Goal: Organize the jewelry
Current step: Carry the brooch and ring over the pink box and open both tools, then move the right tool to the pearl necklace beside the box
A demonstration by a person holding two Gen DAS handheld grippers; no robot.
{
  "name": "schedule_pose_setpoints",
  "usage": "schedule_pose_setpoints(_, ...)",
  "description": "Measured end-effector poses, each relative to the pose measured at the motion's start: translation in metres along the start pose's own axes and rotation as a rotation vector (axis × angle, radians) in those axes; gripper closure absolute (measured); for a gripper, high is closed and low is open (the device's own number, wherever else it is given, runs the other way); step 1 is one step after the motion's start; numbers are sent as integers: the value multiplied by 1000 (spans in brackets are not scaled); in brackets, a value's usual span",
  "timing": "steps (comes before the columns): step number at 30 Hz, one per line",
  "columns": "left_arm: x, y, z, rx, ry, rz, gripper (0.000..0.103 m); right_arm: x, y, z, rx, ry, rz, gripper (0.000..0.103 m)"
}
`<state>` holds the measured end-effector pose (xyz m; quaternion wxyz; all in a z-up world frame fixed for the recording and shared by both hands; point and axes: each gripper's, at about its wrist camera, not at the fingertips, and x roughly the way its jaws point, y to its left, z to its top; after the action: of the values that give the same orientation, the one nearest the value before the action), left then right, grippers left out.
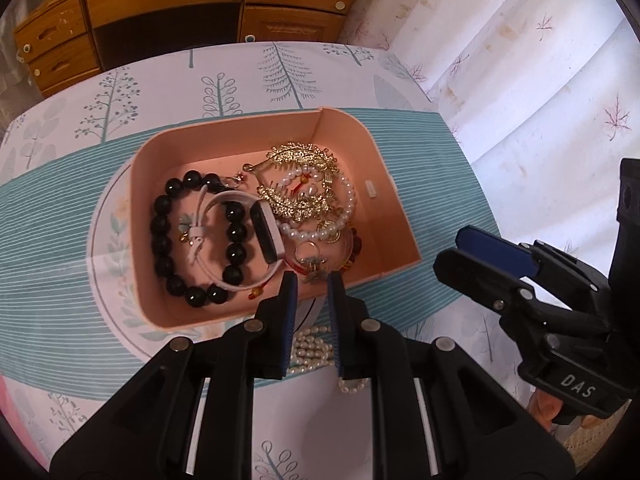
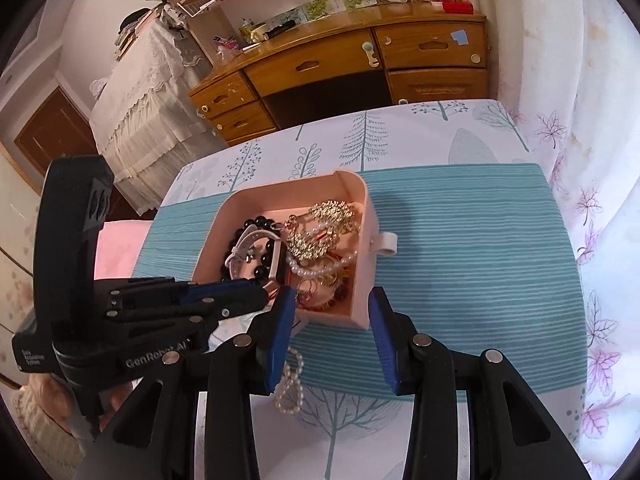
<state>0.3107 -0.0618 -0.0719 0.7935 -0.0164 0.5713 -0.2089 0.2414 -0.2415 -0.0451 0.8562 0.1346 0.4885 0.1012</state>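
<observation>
An open pink box (image 1: 400, 216) (image 2: 360, 216) stands on the teal striped mat. In it lie a black bead bracelet (image 1: 160, 236), a white-strapped watch (image 1: 264, 232), a gold leaf ornament (image 1: 300, 160) and a pearl bracelet (image 1: 348, 200). A small pearl strand (image 1: 312, 346) (image 2: 290, 384) lies on the table in front of the box. My left gripper (image 1: 311, 280) (image 2: 262, 296) hovers over that strand at the box's near rim, jaws nearly together with nothing pinched at the tips. My right gripper (image 2: 332, 300) (image 1: 450, 254) is open at the box's near right corner, holding nothing.
The table wears a tree-print cloth (image 1: 240, 80); its right edge meets a leaf-print curtain (image 1: 540, 100). A wooden desk with drawers (image 2: 360, 64) stands beyond the far edge. A lace-covered piece of furniture (image 2: 140, 92) is at the far left. A hand (image 2: 44, 412) holds the left gripper.
</observation>
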Motion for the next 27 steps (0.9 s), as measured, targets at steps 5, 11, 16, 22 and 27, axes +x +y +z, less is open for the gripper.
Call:
schedule_pose_setpoints(5, -25, -4, -13, 35, -51, 51, 90, -8, 6, -14, -29, 2, 3, 65)
schedule_pose_setpoints(11, -61, 2, -36, 31, -123, 111, 90, -17, 20, -35, -74, 15, 17, 65)
schedule_pose_setpoints(16, -88, 10, -62, -9, -193, 161, 90, -23, 30, -53, -107, 23, 21, 65)
schedule_pose_setpoints(22, -103, 21, -109, -101, -233, 183, 90, -23, 39, -79, -148, 53, 16, 65)
schedule_pose_setpoints(27, -99, 22, -138, -137, -234, 209, 90, -17, 46, -97, -201, 75, -3, 64)
